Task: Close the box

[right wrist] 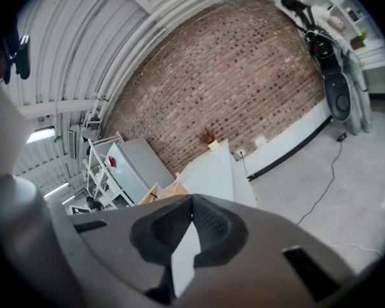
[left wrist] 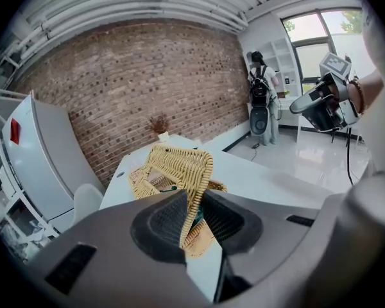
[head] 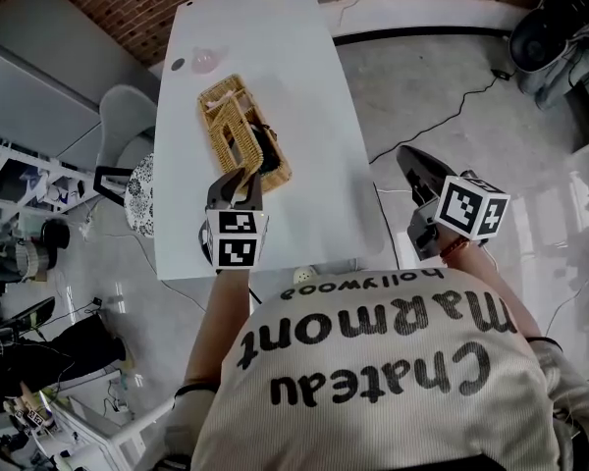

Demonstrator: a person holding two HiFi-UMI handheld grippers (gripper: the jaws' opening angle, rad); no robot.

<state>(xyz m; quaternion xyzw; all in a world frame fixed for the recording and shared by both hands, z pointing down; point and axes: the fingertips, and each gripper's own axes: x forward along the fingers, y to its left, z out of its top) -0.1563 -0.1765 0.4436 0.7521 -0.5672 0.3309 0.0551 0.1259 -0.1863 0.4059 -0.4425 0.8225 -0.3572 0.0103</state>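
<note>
White table carries the wicker box, its long axis running away from the person and lying straight ahead of the left gripper. Its lid stands tilted up on edge. That edge sits between the left jaws, which are parted enough to leave a gap beside one pad; released rather than pinching, I judge. The right gripper hangs well apart, off the table's side over the floor, clenched on nothing. Lowering the lid looks like the left hand's job, since it is far nearer.

Brick wall, white table, glossy floor
</note>
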